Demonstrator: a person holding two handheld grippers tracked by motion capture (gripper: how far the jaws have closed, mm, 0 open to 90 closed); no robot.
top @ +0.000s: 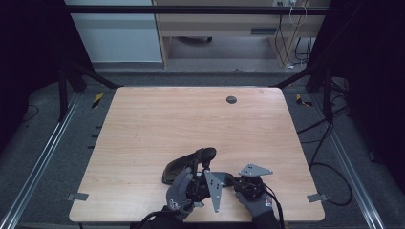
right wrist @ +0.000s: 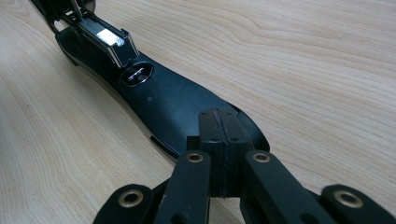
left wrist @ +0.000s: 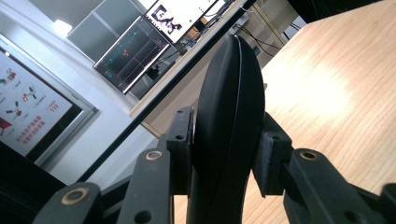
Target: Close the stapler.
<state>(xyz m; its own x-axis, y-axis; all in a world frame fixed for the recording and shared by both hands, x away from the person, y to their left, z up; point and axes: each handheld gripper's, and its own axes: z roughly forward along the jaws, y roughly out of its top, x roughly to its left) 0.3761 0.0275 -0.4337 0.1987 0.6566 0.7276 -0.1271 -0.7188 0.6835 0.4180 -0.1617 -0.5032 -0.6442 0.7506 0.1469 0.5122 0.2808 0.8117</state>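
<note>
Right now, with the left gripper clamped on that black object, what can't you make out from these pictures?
- Black object: what it is. In the left gripper view its lower end is cut off by the bottom edge.
- Right gripper: jaws are shut, but the right gripper view does not settle whether they touch the object.
- Left gripper: in the high view its tips are too small and dark against the object.
- Metal insert: blurred glare.

Both hands wore dark grey knit gloves with pale lettering near the cuffs, the left hand (top: pixel 180 191) and the right hand (top: pixel 253 199) alike. Each gripper was matt black: the left gripper (left wrist: pixel 229 154) had boxy pads on flat link arms pinned by brass-ringed screws, and the right gripper (right wrist: pixel 219 154) matched it. A grey three-cornered plate (top: pixel 255 170) with small holes topped each, and black cables (top: pixel 276 210) trailed back from them.
</note>
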